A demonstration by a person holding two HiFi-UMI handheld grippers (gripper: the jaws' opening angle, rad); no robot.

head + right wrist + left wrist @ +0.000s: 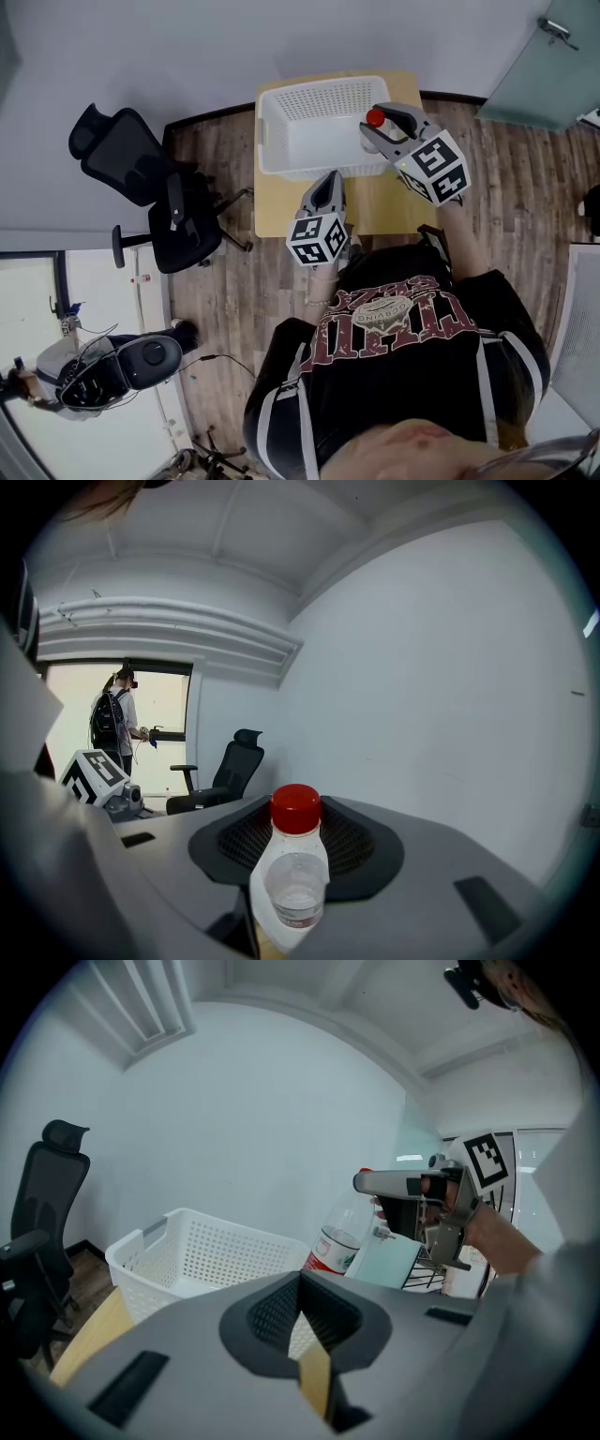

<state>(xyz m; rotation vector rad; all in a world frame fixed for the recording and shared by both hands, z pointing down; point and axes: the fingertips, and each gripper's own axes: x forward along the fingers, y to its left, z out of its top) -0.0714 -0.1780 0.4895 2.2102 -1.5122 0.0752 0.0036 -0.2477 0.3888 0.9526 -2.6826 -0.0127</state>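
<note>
My right gripper (382, 127) is shut on a clear plastic bottle with a red cap (375, 118) and holds it upright over the right side of a white perforated basket (272, 141). In the right gripper view the bottle (292, 874) stands between the dark pads, cap up. The left gripper view shows the bottle (339, 1237) with its red and white label above the basket (178, 1251). My left gripper (330, 178) hovers over the wooden table (375, 202) in front of the basket, with its jaws together and nothing in them.
A black office chair (141, 187) stands left of the small table. Grey equipment with cables (112, 366) lies on the floor at lower left. A glass door (553, 66) is at upper right. Another person (117, 719) stands by a distant window.
</note>
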